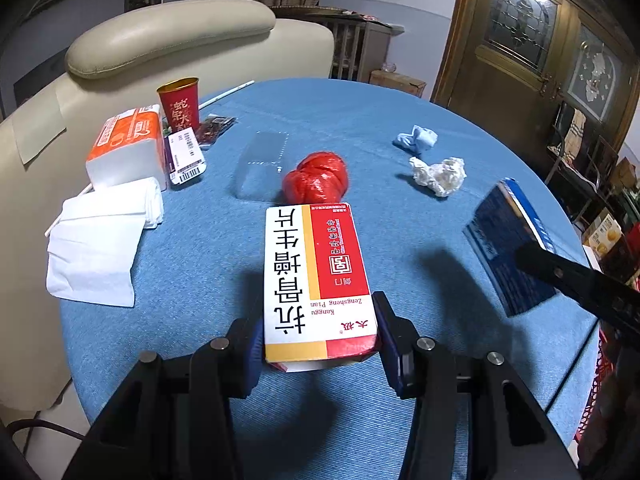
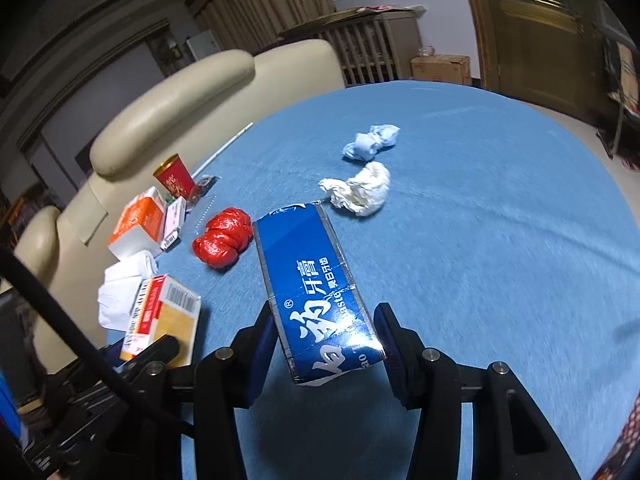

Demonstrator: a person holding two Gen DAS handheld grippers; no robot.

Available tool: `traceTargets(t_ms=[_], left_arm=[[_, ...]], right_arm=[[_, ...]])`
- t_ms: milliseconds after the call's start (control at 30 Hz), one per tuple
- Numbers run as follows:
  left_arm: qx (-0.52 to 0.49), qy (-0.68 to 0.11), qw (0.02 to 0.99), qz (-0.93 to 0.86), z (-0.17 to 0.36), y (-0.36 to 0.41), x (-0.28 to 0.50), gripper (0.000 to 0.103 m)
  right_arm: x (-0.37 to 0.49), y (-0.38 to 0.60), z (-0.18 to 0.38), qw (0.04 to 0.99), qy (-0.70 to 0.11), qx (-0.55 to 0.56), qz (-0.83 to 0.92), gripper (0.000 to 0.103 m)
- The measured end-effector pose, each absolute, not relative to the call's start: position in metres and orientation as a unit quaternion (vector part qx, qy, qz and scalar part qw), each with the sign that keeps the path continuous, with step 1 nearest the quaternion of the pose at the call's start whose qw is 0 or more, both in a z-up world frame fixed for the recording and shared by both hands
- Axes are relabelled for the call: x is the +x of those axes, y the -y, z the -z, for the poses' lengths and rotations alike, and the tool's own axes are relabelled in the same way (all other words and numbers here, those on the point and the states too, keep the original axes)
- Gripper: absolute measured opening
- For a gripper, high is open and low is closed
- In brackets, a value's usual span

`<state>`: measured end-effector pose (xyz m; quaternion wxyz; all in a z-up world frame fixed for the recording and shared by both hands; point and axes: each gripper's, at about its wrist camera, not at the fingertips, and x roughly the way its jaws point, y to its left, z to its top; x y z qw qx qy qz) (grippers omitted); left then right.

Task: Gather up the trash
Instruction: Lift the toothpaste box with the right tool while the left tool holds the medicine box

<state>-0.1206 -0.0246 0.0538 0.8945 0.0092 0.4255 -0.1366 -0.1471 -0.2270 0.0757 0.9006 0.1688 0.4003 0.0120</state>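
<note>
Medicine box (image 1: 316, 280) clamped in the left gripper (image 1: 318, 336); blue toothpaste box (image 2: 316, 292) clamped in the right gripper (image 2: 328, 344).
Both seem lifted off the blue tablecloth (image 1: 200, 248), though height is unclear. Beyond lie a red crumpled bag (image 1: 316, 178), white tissue wad (image 1: 440, 174) and blue wad (image 1: 416, 140).

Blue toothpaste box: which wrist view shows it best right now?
The right wrist view: the blue toothpaste box fills the centre, printed face up, clamped in the right gripper. The left wrist view catches it only obliquely at the right edge.
</note>
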Motion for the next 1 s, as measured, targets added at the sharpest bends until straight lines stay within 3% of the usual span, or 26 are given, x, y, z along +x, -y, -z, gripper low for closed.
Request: traceTargets(t_ms=[1000], left_arm=[[0.071, -0.413, 0.883, 0.21, -0.066, 0.092, -0.154, 0.05]], right_arm=[[-0.253, 0.304, -0.085, 0.899, -0.355, 0.246, 0.07, 0.052]])
